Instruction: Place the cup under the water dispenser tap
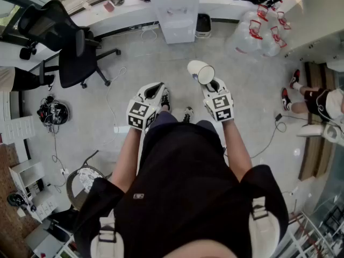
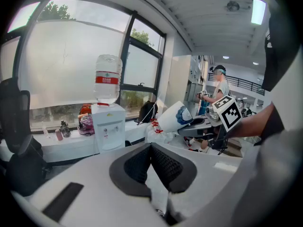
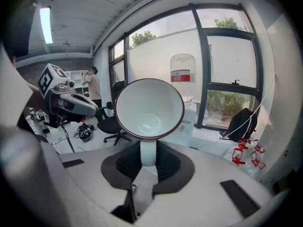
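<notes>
Cup (image 1: 201, 71), white with a dark-red rim, hangs in the air well short of the water dispenser (image 1: 174, 9). It is on the dispenser's front side and a little to the right of it in the head view. The cup lies on its side, base towards the dispenser and mouth turned back at the person. The right gripper (image 3: 147, 151) is clamped on the cup's handle, which stands upright between the two dark pads.

The left gripper (image 2: 150, 149) is held level with it, farther left of the dispenser and just as far from it. Its jaws are pressed together with nothing between them.

A water bottle (image 2: 107, 78) with a red label stands upright on top of the dispenser. A black office chair (image 1: 70, 42) stands to the dispenser's left, and a heap of empty bottles (image 1: 263, 28) lies to its right.
</notes>
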